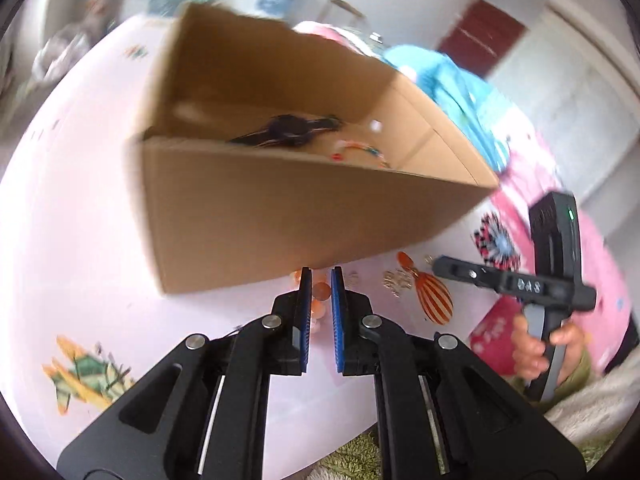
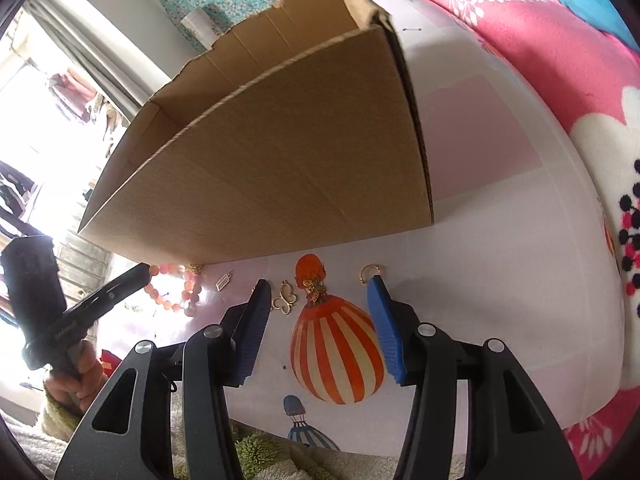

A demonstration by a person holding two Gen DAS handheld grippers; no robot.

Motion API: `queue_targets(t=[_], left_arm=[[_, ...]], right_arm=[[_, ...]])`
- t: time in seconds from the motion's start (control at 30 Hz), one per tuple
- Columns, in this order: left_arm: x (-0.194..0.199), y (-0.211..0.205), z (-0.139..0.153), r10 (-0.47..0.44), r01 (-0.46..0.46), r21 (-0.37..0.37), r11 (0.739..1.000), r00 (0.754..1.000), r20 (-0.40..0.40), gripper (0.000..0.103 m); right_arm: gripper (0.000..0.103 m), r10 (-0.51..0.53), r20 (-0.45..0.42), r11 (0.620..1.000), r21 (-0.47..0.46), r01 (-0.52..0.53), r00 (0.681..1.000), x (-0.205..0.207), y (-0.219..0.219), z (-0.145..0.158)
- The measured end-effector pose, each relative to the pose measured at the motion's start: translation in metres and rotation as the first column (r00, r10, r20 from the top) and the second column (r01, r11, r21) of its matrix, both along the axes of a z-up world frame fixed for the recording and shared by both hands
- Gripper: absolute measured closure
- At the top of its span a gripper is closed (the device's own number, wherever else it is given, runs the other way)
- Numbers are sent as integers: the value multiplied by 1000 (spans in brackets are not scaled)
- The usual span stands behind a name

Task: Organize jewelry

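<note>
Brown cardboard box [image 1: 256, 216] stands open on the pale table [image 1: 72, 216], well in from its near edge. Inside lie a black watch-like piece [image 1: 290, 128] and a string of coloured beads [image 1: 360, 150]. Just outside its near wall rest a peach bead bracelet [image 2: 172, 284], a gold butterfly charm [image 2: 285, 298] and a small gold ring [image 2: 370, 270], beside a printed orange-striped balloon [image 2: 338, 350]. The left gripper [image 1: 319, 292] tilts down toward the box's base, its blue pads nearly together with nothing visibly gripped. The right gripper [image 2: 320, 300] angles down over the balloon print, jaws apart and empty, the butterfly charm between them.
</note>
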State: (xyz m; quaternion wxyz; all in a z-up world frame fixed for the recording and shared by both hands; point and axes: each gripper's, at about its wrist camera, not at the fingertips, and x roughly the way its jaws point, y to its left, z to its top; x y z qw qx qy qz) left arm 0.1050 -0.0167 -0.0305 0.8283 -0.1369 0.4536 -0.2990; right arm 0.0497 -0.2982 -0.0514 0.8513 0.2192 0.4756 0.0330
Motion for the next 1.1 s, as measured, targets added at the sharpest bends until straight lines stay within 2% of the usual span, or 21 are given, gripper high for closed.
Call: queue_targets(t=[0.07, 0.27, 0.4, 0.43, 0.53, 0.6, 0.67, 0.73, 0.83, 0.93, 1.0, 1.1], left_arm=[[-1, 10, -6, 27, -28, -23, 999, 999, -23, 94], [-4, 18, -20, 58, -58, 3, 998, 997, -57, 94], [-4, 12, -24, 62, -57, 88, 995, 996, -63, 94], [-5, 9, -24, 68, -62, 112, 992, 996, -55, 91], [-8, 7, -18, 99, -96, 137, 986, 995, -15, 70], [-13, 7, -8, 117, -121, 132, 984, 992, 37, 70], [-15, 5, -1, 98, -104, 110, 988, 993, 65, 70], [-20, -9, 4, 33, -39, 82, 996, 997, 74, 70], [-18, -39, -2, -47, 39, 123, 992, 997, 58, 70], [-13, -58, -13, -35, 26, 175, 984, 998, 46, 70], [-11, -61, -18, -13, 9, 138, 990, 999, 34, 66], [-13, -60, -23, -21, 17, 144, 989, 999, 30, 66]], right_arm=[[54, 10, 4, 1000, -22, -10, 1000, 0, 4, 2], [54, 41, 19, 999, -31, -40, 999, 2, 17, 7], [58, 104, 48, 994, -42, -102, 993, 8, 36, 13], [60, 123, 51, 991, -51, -121, 991, 10, 44, 14], [67, 163, 56, 985, -71, -159, 985, 16, 58, 14], [68, 185, 58, 981, -77, -180, 981, 21, 64, 14], [69, 195, 60, 979, -71, -190, 979, 22, 63, 13], [69, 200, 57, 978, -64, -196, 978, 24, 64, 13], [69, 202, 50, 978, -58, -199, 978, 27, 64, 13], [69, 199, 55, 978, -70, -195, 979, 24, 63, 16], [69, 194, 59, 979, -80, -189, 979, 20, 63, 18], [69, 180, 57, 981, -77, -176, 982, 17, 61, 15]])
